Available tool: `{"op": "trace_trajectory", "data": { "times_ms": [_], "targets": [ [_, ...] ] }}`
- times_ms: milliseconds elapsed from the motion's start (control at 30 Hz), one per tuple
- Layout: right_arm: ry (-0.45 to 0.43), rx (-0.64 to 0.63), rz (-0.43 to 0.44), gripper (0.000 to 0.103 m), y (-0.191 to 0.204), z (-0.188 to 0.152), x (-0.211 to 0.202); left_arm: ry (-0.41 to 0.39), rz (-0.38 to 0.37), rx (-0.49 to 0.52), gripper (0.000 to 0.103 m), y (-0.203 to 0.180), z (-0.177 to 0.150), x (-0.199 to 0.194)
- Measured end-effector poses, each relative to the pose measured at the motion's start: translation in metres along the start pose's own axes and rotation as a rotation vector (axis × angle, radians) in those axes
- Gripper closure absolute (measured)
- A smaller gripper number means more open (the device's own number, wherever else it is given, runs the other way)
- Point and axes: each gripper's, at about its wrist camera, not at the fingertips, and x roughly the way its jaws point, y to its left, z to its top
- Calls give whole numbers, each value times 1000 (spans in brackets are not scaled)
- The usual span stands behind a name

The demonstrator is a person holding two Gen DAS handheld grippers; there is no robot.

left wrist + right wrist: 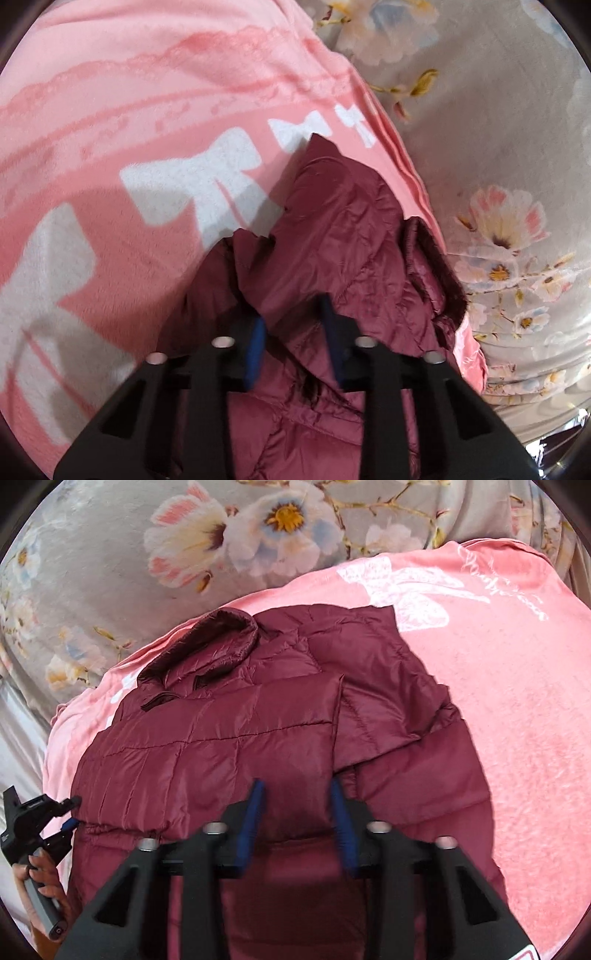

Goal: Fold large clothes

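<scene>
A maroon quilted puffer jacket (pixel 221 738) lies on a pink blanket, collar (pixel 221 631) at the far side and one sleeve (pixel 384 701) folded across its front. My right gripper (pixel 297 808) is at the jacket's near edge, its blue pads pinching padded fabric. In the left wrist view the jacket (pixel 343 229) bunches up in a ridge between the pads of my left gripper (pixel 293 332), which is shut on it. The right wrist view shows the left gripper (pixel 72 816) at the jacket's left edge, held by a hand (pixel 40 882).
The pink blanket (pixel 147 92) with white bows covers the bed under the jacket and spreads to the right (pixel 517 701). A grey floral sheet (pixel 110 590) lies beyond it, also in the left wrist view (pixel 498 129). The bed's edge shows at lower right (pixel 554 443).
</scene>
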Motion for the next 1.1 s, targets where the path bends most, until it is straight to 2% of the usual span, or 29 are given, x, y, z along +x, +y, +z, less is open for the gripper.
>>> {"op": "trace_trajectory", "data": {
  "times_ms": [33, 100, 233, 267, 367, 433, 500, 633, 733, 1000, 1100],
  "targets": [
    [-9, -2, 6, 99, 2, 2, -1, 2, 4, -3, 97, 1, 1, 1],
    [-66, -20, 13, 100, 8, 12, -13, -11, 8, -5, 103, 0, 4, -1],
    [-226, -56, 33, 101, 25, 41, -52, -118, -11, 81, 103, -27, 10, -28],
    [-290, -72, 35, 101, 31, 49, -67, -148, -24, 107, 103, -36, 11, -37],
    [-370, -108, 7, 101, 35, 62, -82, -222, -77, 161, 103, -62, 14, -59],
    [-345, -95, -6, 101, 26, 66, -71, -238, -78, 191, 103, -70, 11, -59],
    [-259, -42, -18, 101, 7, 60, -44, -221, -42, 217, 103, -69, 4, -46],
    [-151, -12, -58, 101, -13, 40, -9, -121, 49, 216, 103, -45, -16, -4],
    [-97, -19, -93, 101, -19, 27, 10, -90, 84, 215, 103, -29, -26, 10],
    [-17, -86, -211, 101, -11, 19, 29, -102, 150, 279, 101, -26, -39, 20],
    [-42, -91, -287, 88, -5, 11, 11, -114, 182, 317, 100, -29, -43, 12]
  ]
}}
